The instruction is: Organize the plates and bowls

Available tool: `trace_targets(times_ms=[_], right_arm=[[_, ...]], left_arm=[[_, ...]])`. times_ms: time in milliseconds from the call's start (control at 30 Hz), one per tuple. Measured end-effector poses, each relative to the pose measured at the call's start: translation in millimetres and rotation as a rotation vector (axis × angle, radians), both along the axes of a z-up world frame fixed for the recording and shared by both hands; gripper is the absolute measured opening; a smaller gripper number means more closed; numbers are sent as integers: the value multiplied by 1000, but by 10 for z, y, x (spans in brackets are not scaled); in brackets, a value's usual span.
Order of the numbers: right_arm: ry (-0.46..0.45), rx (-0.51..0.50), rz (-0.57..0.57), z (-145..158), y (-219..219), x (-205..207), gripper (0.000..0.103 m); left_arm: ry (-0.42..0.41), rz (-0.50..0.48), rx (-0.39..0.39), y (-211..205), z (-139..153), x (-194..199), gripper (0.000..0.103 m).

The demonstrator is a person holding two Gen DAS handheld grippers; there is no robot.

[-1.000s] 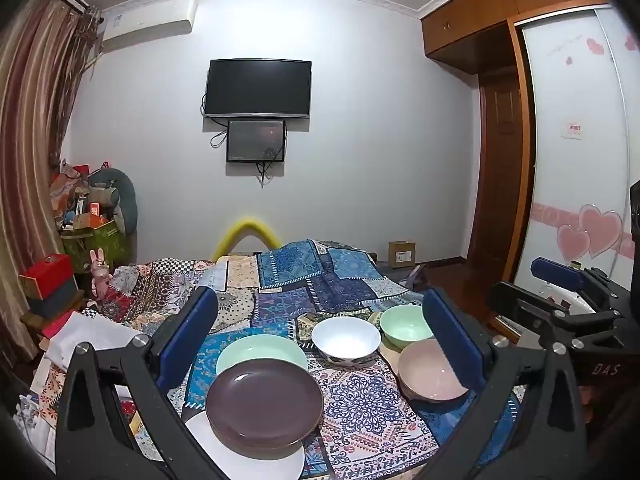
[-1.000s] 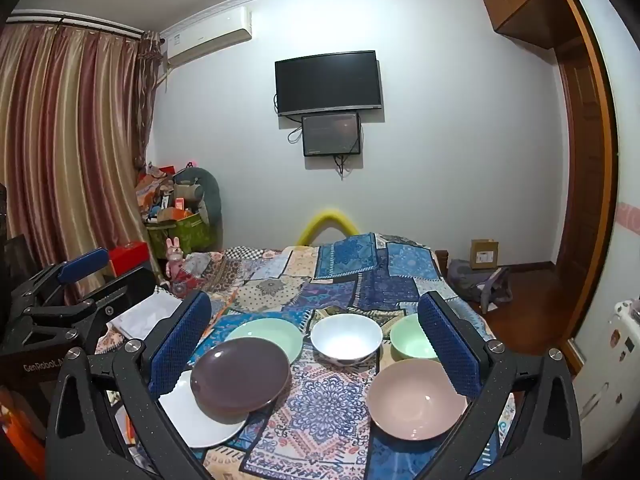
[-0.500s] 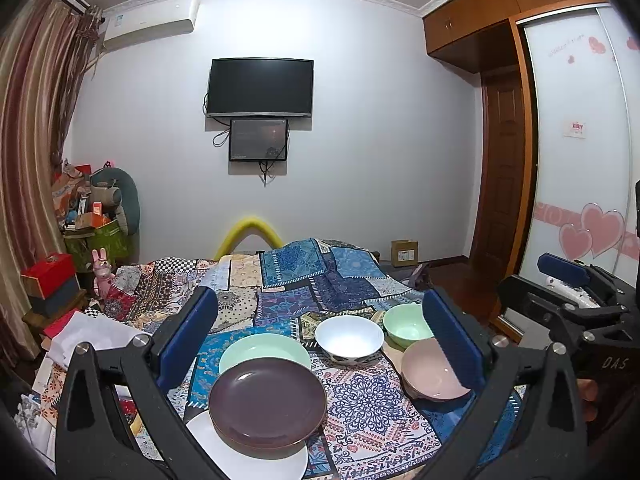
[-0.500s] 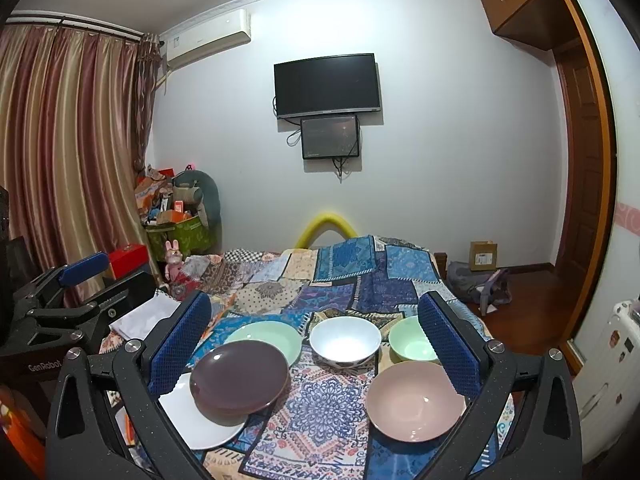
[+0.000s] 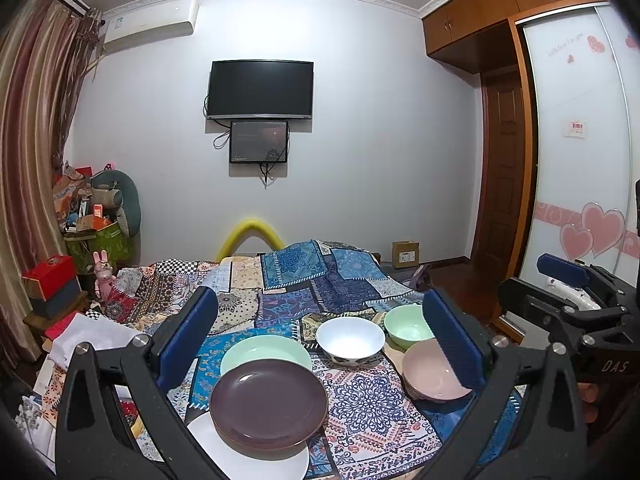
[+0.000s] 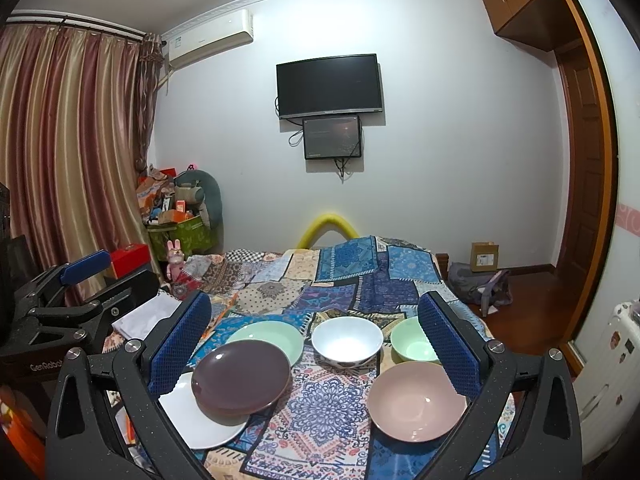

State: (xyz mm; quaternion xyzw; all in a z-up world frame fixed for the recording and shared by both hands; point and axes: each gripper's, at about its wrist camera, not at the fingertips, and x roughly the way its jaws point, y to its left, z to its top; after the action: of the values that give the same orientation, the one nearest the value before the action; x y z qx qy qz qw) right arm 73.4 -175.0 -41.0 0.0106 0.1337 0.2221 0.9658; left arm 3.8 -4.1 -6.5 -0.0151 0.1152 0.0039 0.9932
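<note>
jaws wide, both grippers level above brown plate (image 5: 268,404)

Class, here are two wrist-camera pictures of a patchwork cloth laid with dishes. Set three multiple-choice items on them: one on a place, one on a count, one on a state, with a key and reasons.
1. What does the brown plate rest on?
A. the pink bowl
B. the white plate
C. the cardboard box

2. How many green dishes are on the cloth?
A. two
B. none
C. four

3. How do both grippers stand?
A. shut on a bowl
B. shut on a plate
C. open, holding nothing

Key:
1 B: the brown plate overlaps the white plate at the near left.
2 A: a green plate and a green bowl show, no others.
3 C: the left gripper and the right gripper each have their fingers spread wide above the dishes, touching none.
</note>
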Motion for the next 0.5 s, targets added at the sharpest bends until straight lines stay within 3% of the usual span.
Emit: trace_targets(times_ms=[500], right_arm=[[-2, 0, 2, 11, 13, -17, 103]], left_arm=[[-3, 0, 0, 2, 11, -22, 103]])
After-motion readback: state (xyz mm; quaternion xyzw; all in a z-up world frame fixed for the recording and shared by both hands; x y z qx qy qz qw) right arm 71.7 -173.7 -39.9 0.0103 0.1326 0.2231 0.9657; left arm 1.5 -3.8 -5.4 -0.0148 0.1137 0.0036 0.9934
